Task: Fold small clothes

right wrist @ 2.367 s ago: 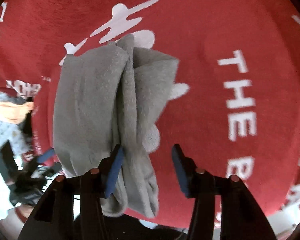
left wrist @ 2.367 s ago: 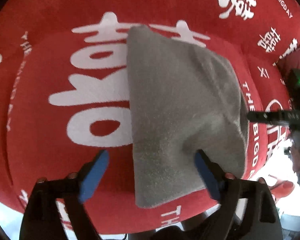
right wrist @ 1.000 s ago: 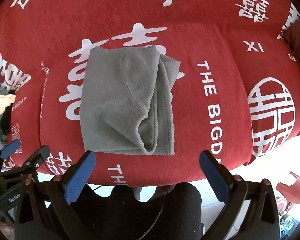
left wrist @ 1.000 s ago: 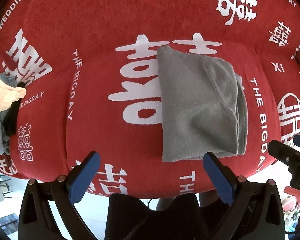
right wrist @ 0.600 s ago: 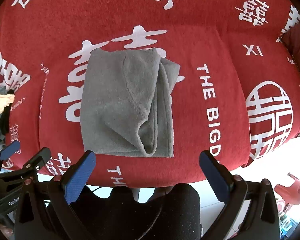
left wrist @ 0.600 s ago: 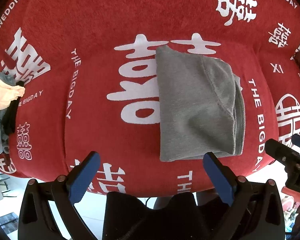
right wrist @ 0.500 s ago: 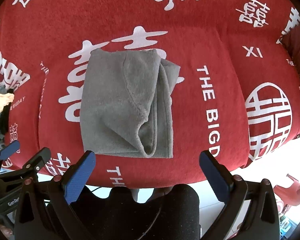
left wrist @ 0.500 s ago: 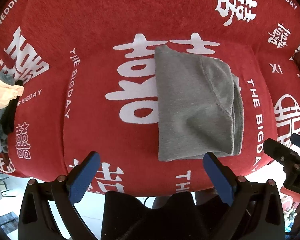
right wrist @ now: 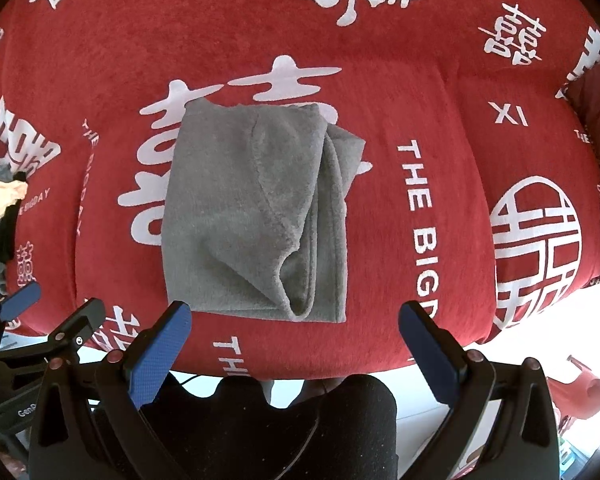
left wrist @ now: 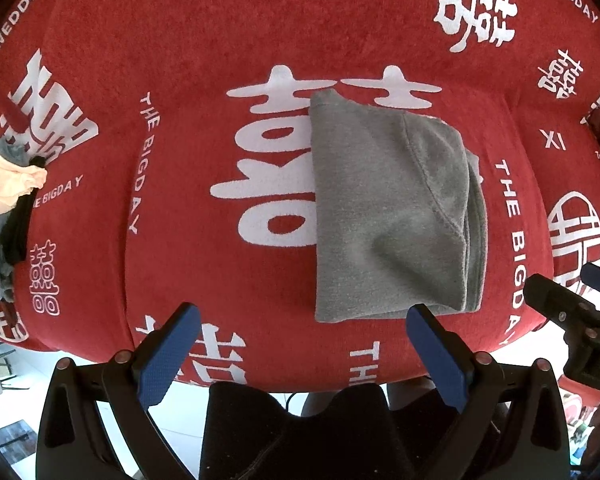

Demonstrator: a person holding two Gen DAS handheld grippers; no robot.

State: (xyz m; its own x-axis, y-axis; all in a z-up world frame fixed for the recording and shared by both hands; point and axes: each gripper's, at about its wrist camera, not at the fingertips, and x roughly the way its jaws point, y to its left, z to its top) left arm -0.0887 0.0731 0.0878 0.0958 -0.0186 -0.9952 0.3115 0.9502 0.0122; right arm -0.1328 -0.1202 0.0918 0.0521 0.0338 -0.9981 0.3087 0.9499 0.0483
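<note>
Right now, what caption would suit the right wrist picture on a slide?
Folded grey fleece garment lying on a red cushion with white lettering, open right hand-held gripper hovering near it.

Red cover (left wrist: 260, 32), upper left edge: "WEDDING" in white capitals, its start cut off by the frame.
Red cover, seat panel left and right: "THE BIGDAY" running down each side; once more at the upper right corner.
Red cover, right of seat (right wrist: 510, 114): "XI".
Red cover, centre and corners: large white double-happiness characters (囍), one partly under the grey folded cloth (right wrist: 256, 216).
Left gripper (right wrist: 28, 376) body, seen from the right wrist: "Gen…", the rest unreadable.
Right gripper (left wrist: 592, 336) body, seen from the left wrist: a single "D", remainder cut off.
</note>
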